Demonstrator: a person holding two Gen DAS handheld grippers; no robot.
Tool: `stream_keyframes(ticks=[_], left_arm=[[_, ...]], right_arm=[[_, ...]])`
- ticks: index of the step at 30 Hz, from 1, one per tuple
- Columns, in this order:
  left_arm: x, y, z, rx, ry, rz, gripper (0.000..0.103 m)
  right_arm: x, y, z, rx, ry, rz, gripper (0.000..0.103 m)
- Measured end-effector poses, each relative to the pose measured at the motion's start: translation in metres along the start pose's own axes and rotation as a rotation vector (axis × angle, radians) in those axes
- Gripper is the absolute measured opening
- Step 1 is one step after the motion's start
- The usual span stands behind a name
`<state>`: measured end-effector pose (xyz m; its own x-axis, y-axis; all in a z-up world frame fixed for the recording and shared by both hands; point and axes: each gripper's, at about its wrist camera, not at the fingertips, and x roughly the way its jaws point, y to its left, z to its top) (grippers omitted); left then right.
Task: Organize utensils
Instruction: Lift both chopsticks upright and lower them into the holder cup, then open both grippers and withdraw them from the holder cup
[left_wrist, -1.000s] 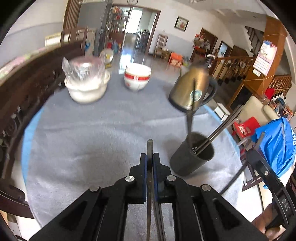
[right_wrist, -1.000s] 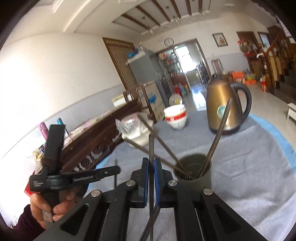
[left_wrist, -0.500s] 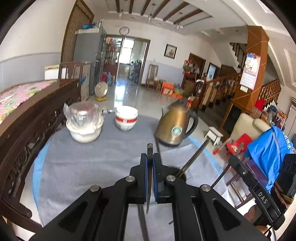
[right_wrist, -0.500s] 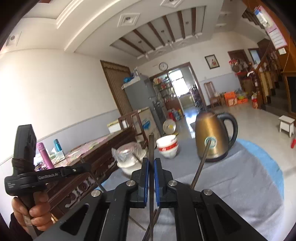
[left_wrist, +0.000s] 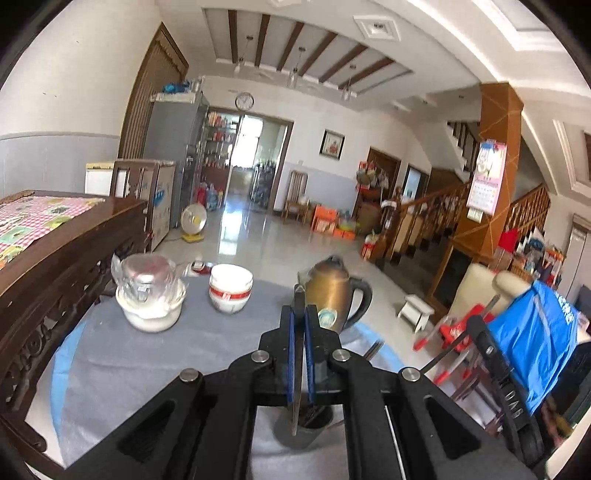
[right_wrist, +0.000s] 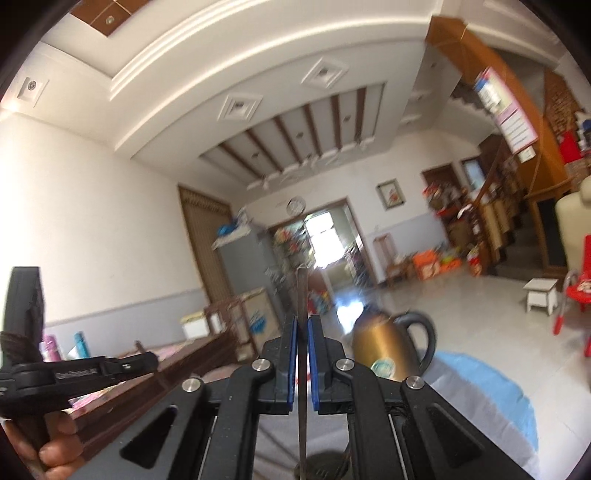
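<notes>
Two grippers, each clamped on one thin metal utensil. Left gripper (left_wrist: 300, 332) holds its utensil (left_wrist: 297, 369) above the dark holder cup (left_wrist: 303, 430) near the table's (left_wrist: 110, 354) front edge. Right gripper (right_wrist: 302, 347) likewise grips a utensil (right_wrist: 302, 295). Judgement: both await sorting; others stand in the cup.

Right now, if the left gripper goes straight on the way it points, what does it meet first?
Probably the gold kettle: it sits just past the left gripper, slightly right of its line, and the clamped utensil would touch first. Depth is unclear.
</notes>
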<state>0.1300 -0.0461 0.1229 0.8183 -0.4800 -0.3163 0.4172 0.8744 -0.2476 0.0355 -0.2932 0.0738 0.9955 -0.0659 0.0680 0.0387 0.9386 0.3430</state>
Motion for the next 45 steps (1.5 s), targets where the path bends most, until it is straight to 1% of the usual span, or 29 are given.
stream_keyframes(ticks=[3, 6, 8, 11, 15, 19, 22, 28, 30, 31, 32, 34, 35, 36, 37, 38, 39, 41, 45], left_arm=[[-0.001, -0.009, 0.003, -0.010, -0.061, -0.010, 0.005], [0.008, -0.017, -0.001, -0.014, -0.076, 0.000, 0.005], [0.018, -0.022, -0.007, -0.007, -0.081, 0.020, 0.005], [0.039, -0.025, -0.023, 0.011, -0.059, 0.071, 0.005], [0.061, -0.018, -0.043, -0.009, 0.024, 0.083, 0.006], [0.062, -0.010, -0.048, -0.015, 0.042, 0.088, 0.005], [0.059, -0.008, -0.049, 0.000, 0.047, 0.088, 0.006], [0.051, -0.006, -0.057, 0.026, 0.085, 0.082, 0.006], [0.046, -0.003, -0.062, 0.035, 0.094, 0.094, 0.014], [0.043, -0.001, -0.064, 0.036, 0.098, 0.092, 0.029], [0.039, 0.001, -0.066, 0.037, 0.095, 0.095, 0.046], [0.027, 0.003, -0.072, 0.049, 0.071, 0.121, 0.061], [0.022, 0.004, -0.075, 0.060, 0.060, 0.135, 0.063], [0.018, 0.005, -0.078, 0.071, 0.056, 0.148, 0.065], [0.015, 0.007, -0.081, 0.080, 0.061, 0.161, 0.068], [0.012, 0.009, -0.085, 0.086, 0.069, 0.169, 0.071], [0.010, 0.011, -0.089, 0.095, 0.079, 0.174, 0.071], [0.007, 0.015, -0.098, 0.116, 0.098, 0.197, 0.072], [0.007, 0.025, -0.124, 0.150, 0.158, 0.252, 0.072]], right_arm=[[0.007, -0.001, -0.002, -0.002, -0.013, -0.030, 0.007], [0.020, -0.002, -0.010, 0.001, 0.003, -0.058, 0.007], [0.027, -0.003, -0.017, -0.006, 0.023, -0.072, 0.007], [0.037, -0.006, -0.026, -0.007, 0.069, -0.082, 0.007], [0.041, -0.011, -0.037, -0.015, 0.124, -0.084, 0.007], [0.043, -0.018, -0.037, -0.009, 0.151, -0.072, 0.007], [0.043, -0.018, -0.041, -0.001, 0.171, -0.066, 0.008], [0.042, -0.016, -0.049, 0.001, 0.213, -0.047, 0.008], [0.040, -0.016, -0.051, 0.001, 0.228, -0.043, 0.008], [0.038, -0.017, -0.052, 0.008, 0.238, -0.035, 0.009], [0.037, -0.017, -0.052, 0.020, 0.246, -0.028, 0.009], [0.030, -0.021, -0.054, 0.046, 0.251, -0.017, 0.015], [0.026, -0.024, -0.055, 0.065, 0.248, -0.009, 0.019], [0.021, -0.026, -0.057, 0.085, 0.244, -0.003, 0.033], [0.019, -0.026, -0.059, 0.096, 0.242, -0.002, 0.060], [0.013, -0.026, -0.060, 0.108, 0.233, 0.001, 0.073], [0.005, -0.027, -0.063, 0.110, 0.206, 0.010, 0.076], [-0.004, -0.025, -0.067, 0.079, 0.185, -0.004, 0.076], [-0.010, -0.023, -0.085, 0.043, 0.240, -0.012, 0.075]])
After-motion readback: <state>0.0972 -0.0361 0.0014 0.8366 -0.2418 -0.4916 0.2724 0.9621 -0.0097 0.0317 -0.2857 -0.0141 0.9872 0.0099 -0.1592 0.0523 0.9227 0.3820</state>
